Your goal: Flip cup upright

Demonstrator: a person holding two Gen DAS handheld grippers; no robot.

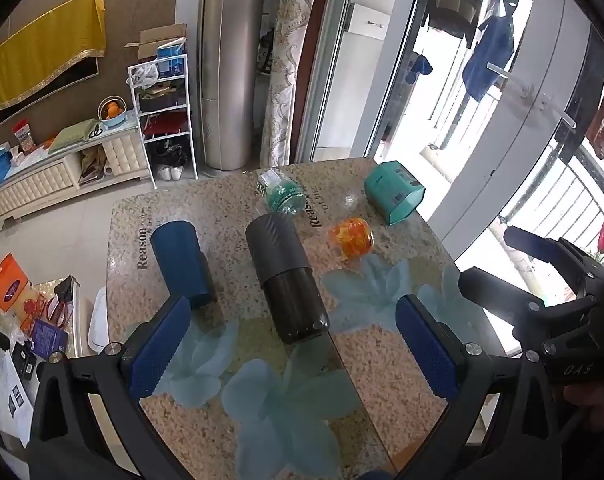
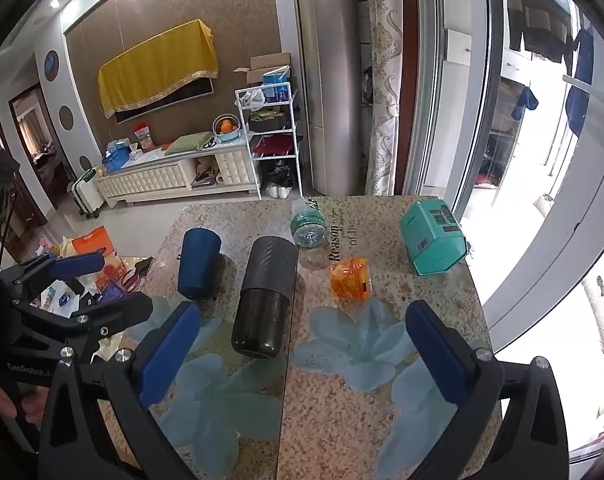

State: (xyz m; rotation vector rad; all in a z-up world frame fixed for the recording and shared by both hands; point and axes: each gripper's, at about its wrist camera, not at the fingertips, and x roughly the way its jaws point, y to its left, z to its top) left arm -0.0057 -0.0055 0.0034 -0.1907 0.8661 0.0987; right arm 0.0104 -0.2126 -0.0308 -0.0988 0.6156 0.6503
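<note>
- Blue cup [image 1: 182, 262] is sitting on the stone-patterned table [image 1: 382, 380], left of centre, narrow closed end up and wider end down: apparently mouth-down, so the flip is not yet done.
- Right view is showing the same blue cup [image 2: 198, 264] just beside a larger black cylinder flask [image 2: 264, 296], which is lying on its side along the table's middle seam; whether they touch, cannot tell.
- Left gripper [image 1: 294, 352] is hovering low over the near table edge, jaws standing wide apart, nothing between them; its left pad is reading close to the cup's base.
- Right gripper [image 2: 302, 352] is likewise spread wide and empty, aimed between the flask and the orange jar [image 2: 350, 280].
- Also lying on the table: a clear green-tinted bottle [image 1: 282, 194] and a teal box [image 1: 394, 192], both well apart from the cup.
- Handling judgement: the cup looks like rigid plastic, light, smooth-walled and slightly tapered, so the pads may be sliding toward the narrow end if the squeeze is weak. Not fragile-looking.
- Best hold, as judged: across the mid-wall, pads on opposite sides, then lifting clear before rotating so the rim is not catching the table.
- Risk: knocking the flask and setting it rolling.
</note>
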